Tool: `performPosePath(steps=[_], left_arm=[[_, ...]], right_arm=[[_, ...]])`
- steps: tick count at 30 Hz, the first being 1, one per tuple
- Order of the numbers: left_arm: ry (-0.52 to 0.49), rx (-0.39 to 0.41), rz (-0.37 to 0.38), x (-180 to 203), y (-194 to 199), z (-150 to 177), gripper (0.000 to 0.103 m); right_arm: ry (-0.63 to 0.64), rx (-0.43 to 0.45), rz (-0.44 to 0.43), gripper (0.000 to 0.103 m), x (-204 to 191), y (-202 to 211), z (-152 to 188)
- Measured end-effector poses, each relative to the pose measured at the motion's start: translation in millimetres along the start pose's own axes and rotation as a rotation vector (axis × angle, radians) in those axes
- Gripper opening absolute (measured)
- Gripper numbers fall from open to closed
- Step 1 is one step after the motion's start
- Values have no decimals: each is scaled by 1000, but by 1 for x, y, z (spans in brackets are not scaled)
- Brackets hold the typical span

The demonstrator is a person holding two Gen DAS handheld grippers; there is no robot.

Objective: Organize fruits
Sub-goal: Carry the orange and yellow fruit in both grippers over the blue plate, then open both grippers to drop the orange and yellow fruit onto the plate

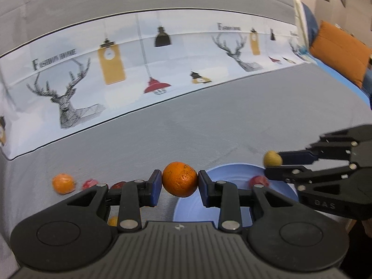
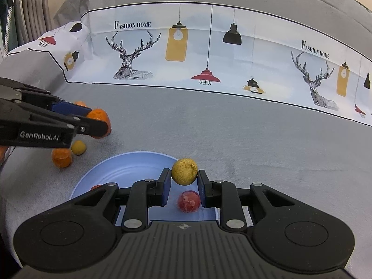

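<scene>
Above the blue plate's (image 2: 130,160) far rim, the right gripper (image 2: 184,181) is clamping a yellow fruit (image 2: 184,171), with a red fruit (image 2: 188,201) lying on the plate below. Just left of the plate, the left gripper (image 1: 179,184) is squeezing an orange (image 1: 179,179) over open grey cloth (image 1: 209,121).

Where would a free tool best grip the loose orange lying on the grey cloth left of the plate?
Grip the loose orange across its widest middle, coming from above. It is round, so any level pair of sides will do, but a small yellow fruit sits close beside it; set the fingers on the sides clear of that neighbour.
</scene>
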State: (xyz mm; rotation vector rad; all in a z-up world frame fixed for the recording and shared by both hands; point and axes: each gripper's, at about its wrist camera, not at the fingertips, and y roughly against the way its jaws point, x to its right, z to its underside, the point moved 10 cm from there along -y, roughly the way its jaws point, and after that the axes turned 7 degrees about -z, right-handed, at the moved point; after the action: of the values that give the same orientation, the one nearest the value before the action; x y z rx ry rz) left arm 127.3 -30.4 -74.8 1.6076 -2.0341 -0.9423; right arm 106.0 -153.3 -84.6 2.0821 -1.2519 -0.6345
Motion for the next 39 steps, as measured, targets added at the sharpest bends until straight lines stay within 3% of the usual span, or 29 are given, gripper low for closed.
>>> performPosePath(steps=[14,26,39], left_arm=[[-114,-38,108,35,-3,16,37],[-199,-75,182,58,-6,30,37],[-210,-85,180,59,-7,32,37]], right_arm=[[55,-136,-46,26,-17,-20,24],[51,-170,-34,26,-15,-22,26],[48,-175,-22,26,-11,-24,28]])
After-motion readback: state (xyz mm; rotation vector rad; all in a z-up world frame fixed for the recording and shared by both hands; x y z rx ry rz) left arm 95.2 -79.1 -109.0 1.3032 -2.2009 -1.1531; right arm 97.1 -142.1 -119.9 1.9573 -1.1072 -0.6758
